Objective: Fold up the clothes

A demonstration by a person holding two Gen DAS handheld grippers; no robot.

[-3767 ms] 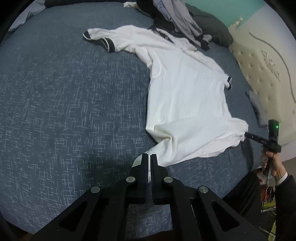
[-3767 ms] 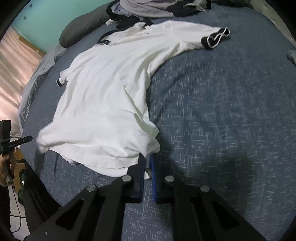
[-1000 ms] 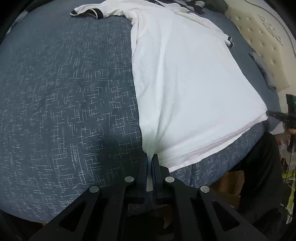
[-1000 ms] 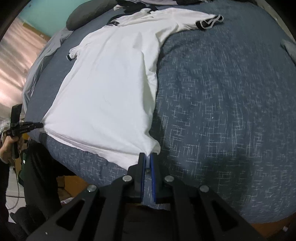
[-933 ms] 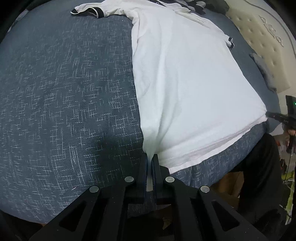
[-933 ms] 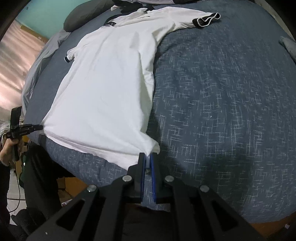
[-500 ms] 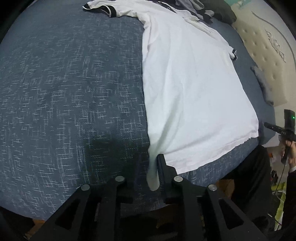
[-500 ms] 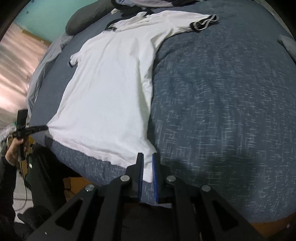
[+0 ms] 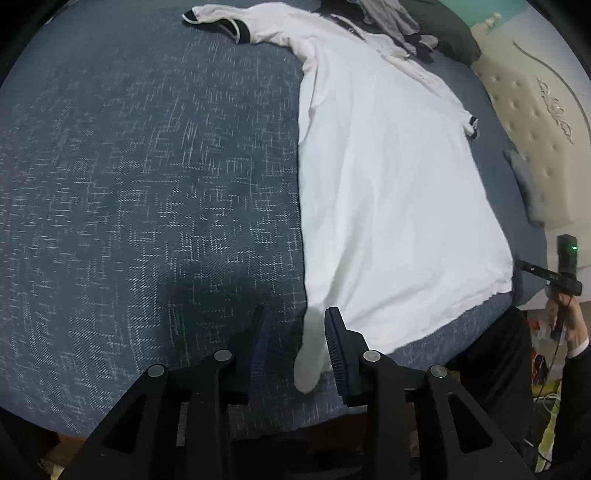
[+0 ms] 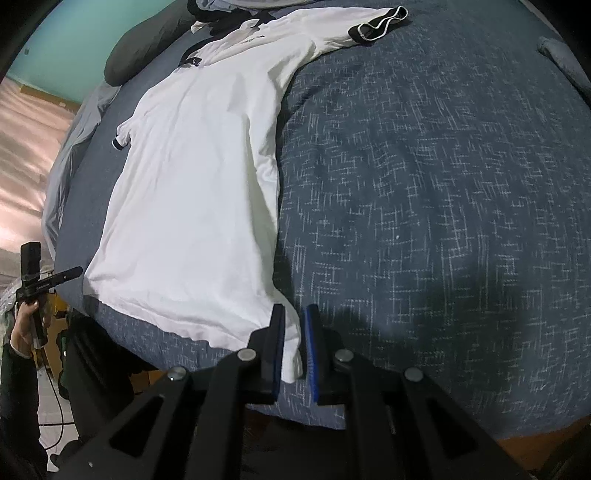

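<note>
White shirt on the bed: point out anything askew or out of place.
The white shirt lies mostly flat, but its two hem corners hang over the bed edge, one between each gripper's jaws. One black-cuffed sleeve is flung out sideways, while the other sleeve stays close to the body.

The shirt, crumpled and bunched at its hem nearly four seconds earlier, had been pulled flat and straight down the bed, its hem drawn to the near edge. The left gripper, clamped on one hem corner a second before, was opening, and the corner hung loose between its jaws without being pressed. The right gripper had eased apart slightly, its hem corner now lying in a narrow gap between the pads.
</note>
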